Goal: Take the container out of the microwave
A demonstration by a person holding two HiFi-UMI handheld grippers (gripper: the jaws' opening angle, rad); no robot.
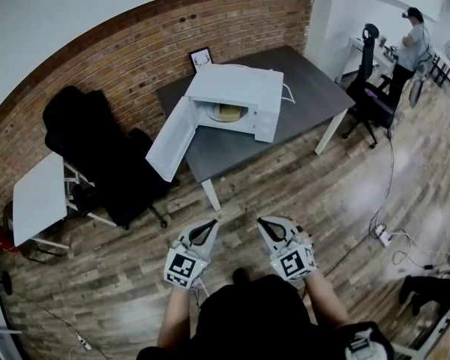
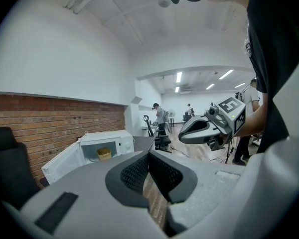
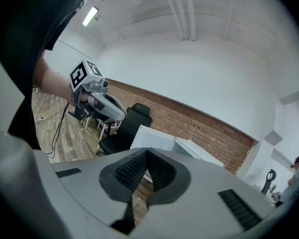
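Pointing toward the microwave (image 1: 240, 87), left gripper (image 1: 208, 225) and right gripper (image 1: 265, 222) hover closed.

No legible text, labels, numbers anywhere.

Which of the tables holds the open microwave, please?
The dark grey table with white legs bears the microwave; the small white table at left does not.

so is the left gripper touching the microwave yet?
Apart. Head view shows the left gripper over the floor, a wide stretch of it short of the microwave on the table.
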